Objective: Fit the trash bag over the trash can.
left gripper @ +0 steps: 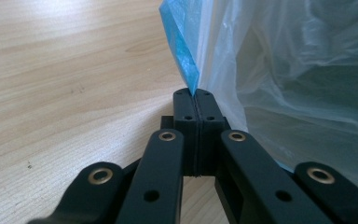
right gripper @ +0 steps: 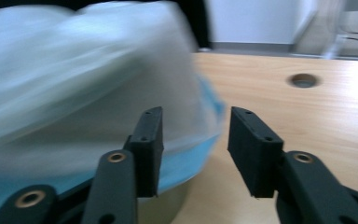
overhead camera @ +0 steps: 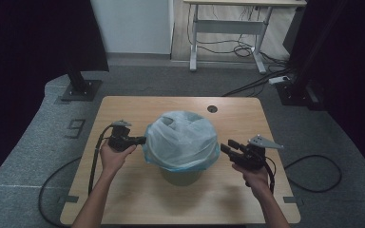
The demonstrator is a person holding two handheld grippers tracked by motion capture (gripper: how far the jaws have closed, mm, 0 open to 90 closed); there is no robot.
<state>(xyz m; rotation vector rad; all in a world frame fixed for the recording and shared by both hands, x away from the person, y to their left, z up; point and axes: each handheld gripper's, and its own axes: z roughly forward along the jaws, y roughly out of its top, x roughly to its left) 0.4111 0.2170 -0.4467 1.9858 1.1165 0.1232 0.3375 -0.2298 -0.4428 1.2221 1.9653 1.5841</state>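
A pale blue plastic bag [overhead camera: 183, 137] is draped over a small grey bin [overhead camera: 180, 175] in the middle of the wooden table [overhead camera: 138, 194]. My left gripper [overhead camera: 141, 140] is at the bag's left side, shut on the bag's blue hem [left gripper: 186, 56], which is pinched between its pads [left gripper: 185, 109]. My right gripper [overhead camera: 227, 146] is just right of the bag, apart from it, with its jaws open and nothing between them [right gripper: 195, 149]. The bag [right gripper: 74, 84] looks blurred beside the right gripper's fingers [right gripper: 150, 144].
A round cable hole [overhead camera: 212, 109] sits near the table's far edge, also seen as the hole [right gripper: 304, 80]. Cables trail from both grippers over the table's sides. A desk frame [overhead camera: 228, 28] and floor cables stand beyond the table.
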